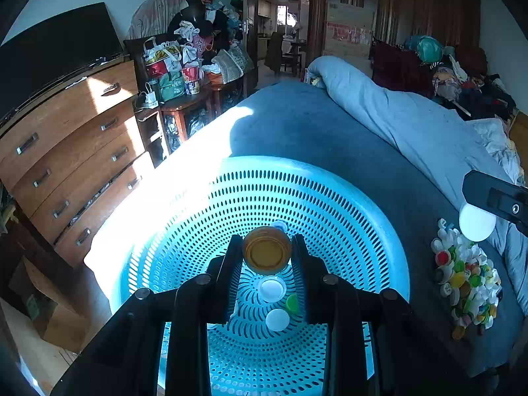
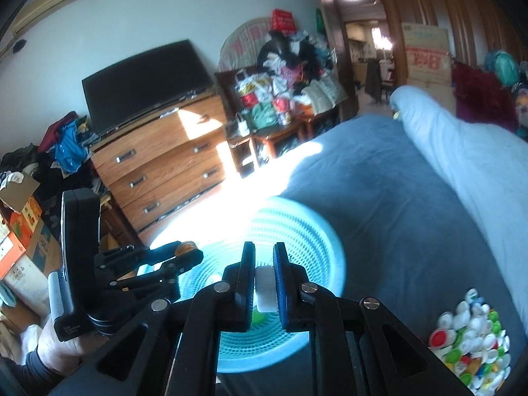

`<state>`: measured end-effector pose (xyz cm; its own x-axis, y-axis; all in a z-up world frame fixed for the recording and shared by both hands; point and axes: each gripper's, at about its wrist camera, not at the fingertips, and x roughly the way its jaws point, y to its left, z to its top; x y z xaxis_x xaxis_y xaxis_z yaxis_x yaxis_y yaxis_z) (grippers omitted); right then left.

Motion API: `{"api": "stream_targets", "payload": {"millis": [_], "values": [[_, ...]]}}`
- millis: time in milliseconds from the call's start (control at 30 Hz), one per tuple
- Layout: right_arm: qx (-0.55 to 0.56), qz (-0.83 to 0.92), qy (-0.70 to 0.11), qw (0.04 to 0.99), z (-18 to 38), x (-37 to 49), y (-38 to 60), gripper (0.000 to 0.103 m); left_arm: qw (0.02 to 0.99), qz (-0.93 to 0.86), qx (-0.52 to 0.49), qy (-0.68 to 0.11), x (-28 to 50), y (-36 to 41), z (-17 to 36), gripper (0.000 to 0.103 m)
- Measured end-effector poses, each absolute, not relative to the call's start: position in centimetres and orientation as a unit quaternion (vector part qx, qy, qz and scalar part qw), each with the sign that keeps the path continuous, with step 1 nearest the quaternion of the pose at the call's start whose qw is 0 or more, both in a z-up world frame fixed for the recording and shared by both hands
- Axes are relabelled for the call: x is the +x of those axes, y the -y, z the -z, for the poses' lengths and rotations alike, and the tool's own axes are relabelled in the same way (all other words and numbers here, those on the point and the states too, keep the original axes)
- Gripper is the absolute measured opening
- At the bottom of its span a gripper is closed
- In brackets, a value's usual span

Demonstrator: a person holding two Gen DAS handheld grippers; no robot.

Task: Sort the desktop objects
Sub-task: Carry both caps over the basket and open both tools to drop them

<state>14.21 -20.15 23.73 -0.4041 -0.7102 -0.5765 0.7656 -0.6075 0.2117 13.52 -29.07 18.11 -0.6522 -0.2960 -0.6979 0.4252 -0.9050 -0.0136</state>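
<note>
While the left tongs [image 1: 267, 252] hang over the turquoise perforated basket [image 1: 373, 231] on the bed [image 1: 330, 132], they pinch an amber bottle cap [image 1: 266, 250] between their fingers; two white caps [image 1: 272, 289] and a green cap [image 1: 292, 303] lie in the basket below. Further right, the right tongs [image 2: 264, 283] are closed narrowly on a white cap [image 2: 265, 292] above the basket's near side, and a pile of mixed bottle caps [image 2: 472, 343] sits by the bed's right edge

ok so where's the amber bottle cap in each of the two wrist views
Left wrist: the amber cap sits centre frame, pinched in the left tool above the blue basket.
Right wrist: the cap shows small at left-centre, at the left tool's tip.
Shared landmark: the blue basket.
</note>
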Motion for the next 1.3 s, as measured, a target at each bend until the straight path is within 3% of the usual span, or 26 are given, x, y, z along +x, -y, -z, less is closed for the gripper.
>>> {"api": "stream_targets", "payload": {"millis": [933, 967, 1000, 1033, 1100, 1300], "values": [[0.372, 0.814, -0.071, 0.440, -19.9, 13.6, 25.2, 0.014, 0.193, 0.883, 0.416, -0.097, 13.4, 32.3, -14.6, 0.025], [0.369, 0.818, -0.071, 0.436, -19.9, 13.6, 25.1, 0.029, 0.197, 0.883, 0.416, -0.097, 13.4, 32.4, -14.6, 0.026], [0.366, 0.821, -0.067, 0.433, -20.1, 13.6, 25.0, 0.056, 0.200, 0.882, 0.417, -0.096, 13.4, 32.5, -14.5, 0.027], [0.362, 0.824, -0.063, 0.432, -20.2, 13.6, 24.7, 0.064, 0.201, 0.881, 0.417, -0.094, 13.5, 32.5, -14.6, 0.031], [0.358, 0.827, -0.057, 0.431, -20.4, 13.5, 24.2, 0.065, 0.204, 0.883, 0.413, -0.092, 13.7, 32.4, -14.7, 0.036], [0.321, 0.845, -0.037, 0.425, -22.1, 14.6, 21.3, 0.065, 0.194, 0.891, 0.402, -0.084, 13.7, 30.9, -15.9, 0.036]]}}
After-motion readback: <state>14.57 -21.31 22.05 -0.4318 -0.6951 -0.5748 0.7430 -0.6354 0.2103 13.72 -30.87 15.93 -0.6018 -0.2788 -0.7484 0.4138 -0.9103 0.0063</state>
